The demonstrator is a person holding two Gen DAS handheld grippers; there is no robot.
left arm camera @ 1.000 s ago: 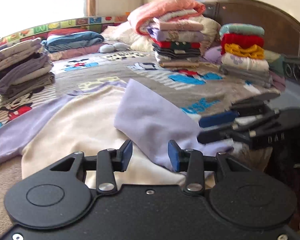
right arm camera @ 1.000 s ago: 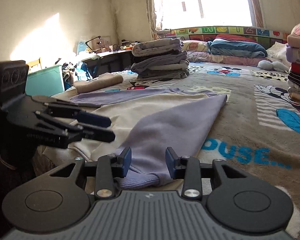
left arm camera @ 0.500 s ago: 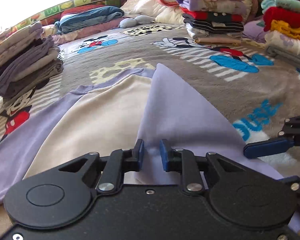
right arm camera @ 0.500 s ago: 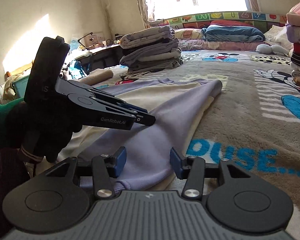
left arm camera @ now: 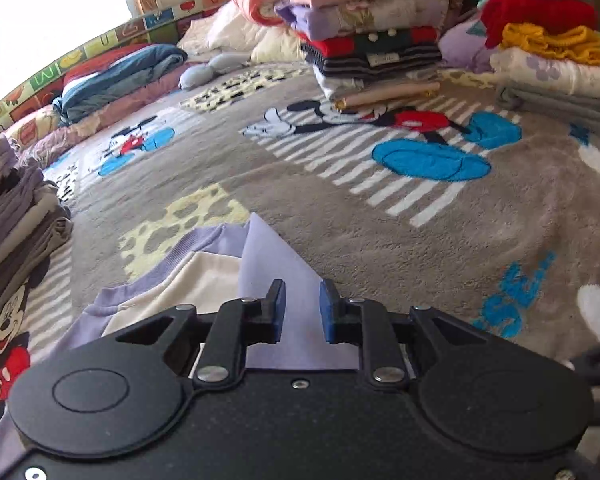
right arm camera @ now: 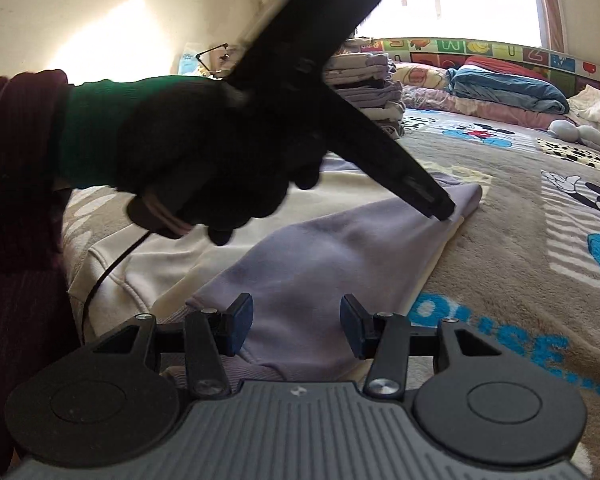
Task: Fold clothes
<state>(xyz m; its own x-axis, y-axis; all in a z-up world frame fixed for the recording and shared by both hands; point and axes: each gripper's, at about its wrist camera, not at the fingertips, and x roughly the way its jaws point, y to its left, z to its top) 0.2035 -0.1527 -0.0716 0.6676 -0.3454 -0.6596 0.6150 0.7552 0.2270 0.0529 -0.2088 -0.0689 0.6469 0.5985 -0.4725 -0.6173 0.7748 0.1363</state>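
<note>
Lilac fleece of the sleeve (right arm camera: 332, 256) lies folded across the cream sweatshirt (right arm camera: 112, 252) on the bed (left arm camera: 380, 208), its cuff under the right claw (right arm camera: 297, 326), which is spread wide and holds nothing. Further up, the left claw (left arm camera: 302, 310) stands slightly parted with its tips pressed near the sleeve's shoulder fold. Lifting either could let the soft sleeve slide back, since nothing pins it. Beyond, folded stacks (left arm camera: 372, 40) sit well apart near the pillows.

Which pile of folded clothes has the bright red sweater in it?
The pile on the far right, by the headboard. Its red sweater lies under a mint-green piece and over a yellow knit; the grey pile at left has none.
</note>
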